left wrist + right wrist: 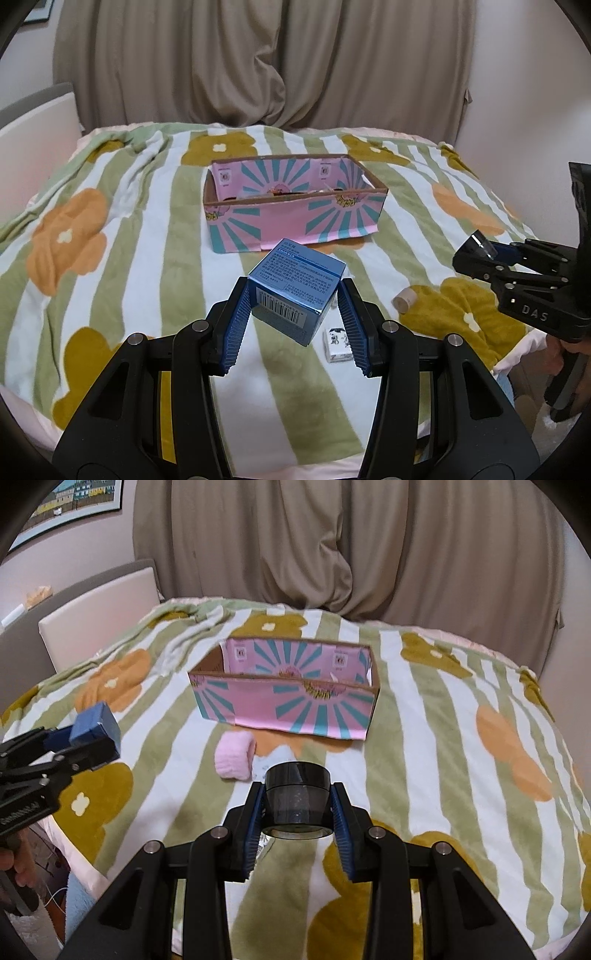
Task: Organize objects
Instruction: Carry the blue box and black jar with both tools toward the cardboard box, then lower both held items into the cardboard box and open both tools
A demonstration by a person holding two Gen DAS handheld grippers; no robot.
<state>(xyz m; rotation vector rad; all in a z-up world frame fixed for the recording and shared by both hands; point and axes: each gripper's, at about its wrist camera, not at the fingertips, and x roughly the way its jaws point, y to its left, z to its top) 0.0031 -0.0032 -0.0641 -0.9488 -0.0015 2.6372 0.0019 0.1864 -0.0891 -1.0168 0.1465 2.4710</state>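
The left tongs [295, 306] are gripping a blue carton [295, 291] by its side faces, tilted corner-down above the bed [155, 229]; the right tongs [297, 805] are clamping a dark jar [297, 794] near the bed's front edge. The carton is at risk of pivoting out, since the pads are bearing near its corners. The pink open box [295, 218] is sitting mid-bed, with clear blanket between. A pink roll [235, 758] and a small packet [338, 345] are lying below the carry path.

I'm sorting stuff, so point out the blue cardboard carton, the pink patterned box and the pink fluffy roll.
Blue cardboard carton [295, 291], left wrist view, barcode face.
Pink patterned box [295, 710], right wrist view, front wall.
Pink fluffy roll [234, 755], right wrist view, side.
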